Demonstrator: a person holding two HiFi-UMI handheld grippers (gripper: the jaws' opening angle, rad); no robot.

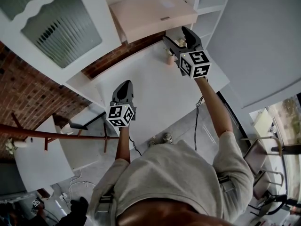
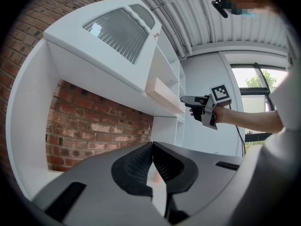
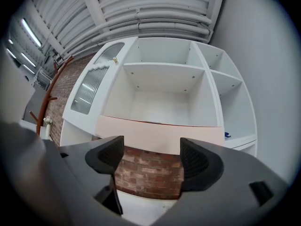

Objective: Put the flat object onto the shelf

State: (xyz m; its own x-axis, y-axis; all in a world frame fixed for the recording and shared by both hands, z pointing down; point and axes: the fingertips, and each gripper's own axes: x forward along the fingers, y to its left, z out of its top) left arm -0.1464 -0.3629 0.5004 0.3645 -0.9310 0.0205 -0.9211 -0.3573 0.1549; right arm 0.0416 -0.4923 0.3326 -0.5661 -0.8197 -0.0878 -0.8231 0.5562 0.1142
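The flat object is a pale pink board (image 1: pixel 153 12) lying on the lowest level of the white shelf unit (image 3: pixel 164 81), its front edge overhanging the brick recess. It also shows as the pink board (image 3: pixel 160 134) across the right gripper view, and edge-on as the pink board (image 2: pixel 162 94) in the left gripper view. My right gripper (image 1: pixel 178 36) hangs just below and in front of it, open with nothing between its jaws (image 3: pixel 148 157). Lower down, over the white counter, my left gripper (image 1: pixel 123 86) is shut and empty (image 2: pixel 151 161).
A white counter (image 1: pixel 150 95) runs under the shelf, with a small pale object (image 1: pixel 169 59) at its back. A brick wall (image 1: pixel 23 93) and a cabinet door with ribbed glass (image 1: pixel 59 20) stand to the left. A wooden rack (image 1: pixel 47 135) and chairs (image 1: pixel 268 149) flank the person.
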